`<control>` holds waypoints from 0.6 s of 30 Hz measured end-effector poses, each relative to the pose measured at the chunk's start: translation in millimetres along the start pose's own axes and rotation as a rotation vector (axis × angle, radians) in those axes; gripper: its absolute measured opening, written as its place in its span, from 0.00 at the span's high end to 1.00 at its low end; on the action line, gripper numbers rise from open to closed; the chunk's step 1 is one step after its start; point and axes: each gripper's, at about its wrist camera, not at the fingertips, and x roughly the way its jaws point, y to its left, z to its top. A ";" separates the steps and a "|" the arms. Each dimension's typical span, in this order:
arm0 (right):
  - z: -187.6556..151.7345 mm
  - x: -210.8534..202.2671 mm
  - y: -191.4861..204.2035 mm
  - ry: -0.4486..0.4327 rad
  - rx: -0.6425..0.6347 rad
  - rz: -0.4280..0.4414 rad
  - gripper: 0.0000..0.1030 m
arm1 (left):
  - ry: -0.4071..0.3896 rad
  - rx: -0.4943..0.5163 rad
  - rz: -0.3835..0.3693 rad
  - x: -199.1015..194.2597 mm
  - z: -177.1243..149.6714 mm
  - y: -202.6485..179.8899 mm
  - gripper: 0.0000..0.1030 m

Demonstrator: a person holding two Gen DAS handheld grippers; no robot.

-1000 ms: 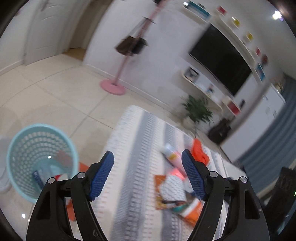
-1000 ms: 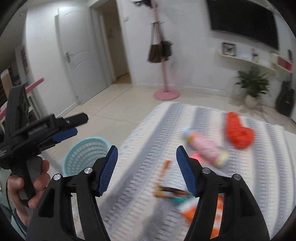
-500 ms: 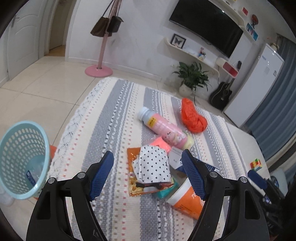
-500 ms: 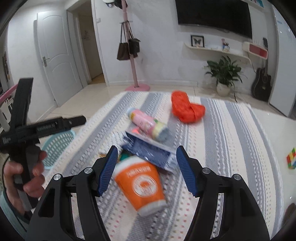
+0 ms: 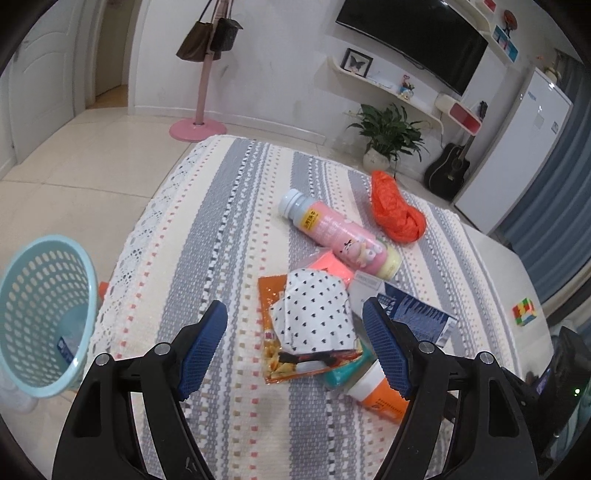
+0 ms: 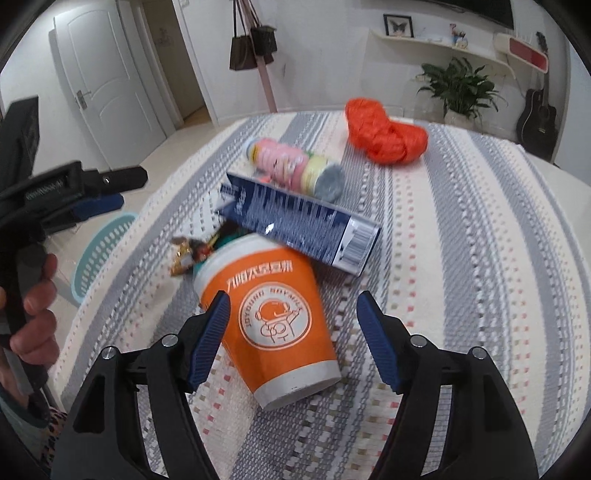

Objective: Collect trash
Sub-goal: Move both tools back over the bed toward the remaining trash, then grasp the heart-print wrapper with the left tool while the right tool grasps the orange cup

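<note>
Trash lies in a heap on a striped cloth (image 5: 229,236): a white heart-dotted face mask (image 5: 314,317) on an orange snack wrapper (image 5: 273,354), a pink bottle (image 5: 336,232), a blue carton (image 6: 295,221), an orange paper cup (image 6: 273,321) on its side, and a crumpled orange bag (image 6: 384,136). My left gripper (image 5: 295,350) is open, just in front of the mask. My right gripper (image 6: 293,339) is open, its jaws standing either side of the cup without touching it. A light blue mesh basket (image 5: 40,317) stands on the floor at the left.
A pink coat stand (image 5: 201,110) with bags, a potted plant (image 5: 388,133), a guitar (image 5: 448,170), a white fridge (image 5: 517,147) and a wall TV (image 5: 413,33) line the far wall. A colour cube (image 5: 524,312) lies at the cloth's right edge. The hand holding the left gripper (image 6: 33,295) shows in the right wrist view.
Both grippers have swung from the basket side toward the trash heap and moved closer. The right gripper now frames the orange cup. Both stayed open.
</note>
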 end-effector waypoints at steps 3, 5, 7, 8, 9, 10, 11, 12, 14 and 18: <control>-0.5 8.8 3.1 0.021 -0.001 0.013 0.35 | 0.002 -0.004 0.007 0.5 -0.3 3.2 0.28; -0.1 12.9 5.1 0.027 0.002 0.027 0.35 | 0.004 -0.010 0.010 1.0 -0.3 6.1 0.28; -0.3 17.1 7.8 0.033 -0.001 0.039 0.35 | 0.008 -0.015 0.012 1.9 -0.5 8.1 0.28; -0.5 18.8 8.6 0.036 -0.001 0.047 0.35 | 0.011 -0.017 0.014 3.2 -0.6 9.0 0.28; -0.6 20.1 8.5 0.039 0.001 0.054 0.34 | 0.015 -0.017 0.016 4.4 -0.7 9.6 0.28; -0.8 21.2 8.0 0.040 0.004 0.059 0.34 | 0.021 -0.017 0.018 6.4 -1.1 10.3 0.28; -1.7 21.4 7.1 0.038 0.008 0.066 0.34 | 0.027 -0.018 0.017 8.3 -1.3 10.8 0.28; -1.9 21.0 6.3 0.038 0.011 0.075 0.34 | 0.039 -0.022 0.015 11.3 -1.6 11.6 0.28; -1.6 22.0 3.5 0.042 0.022 0.090 0.33 | 0.055 -0.028 0.006 15.7 -2.2 12.8 0.28; 0.6 30.1 -4.2 0.072 0.071 0.128 0.28 | 0.081 -0.016 -0.018 23.2 -2.5 7.3 0.28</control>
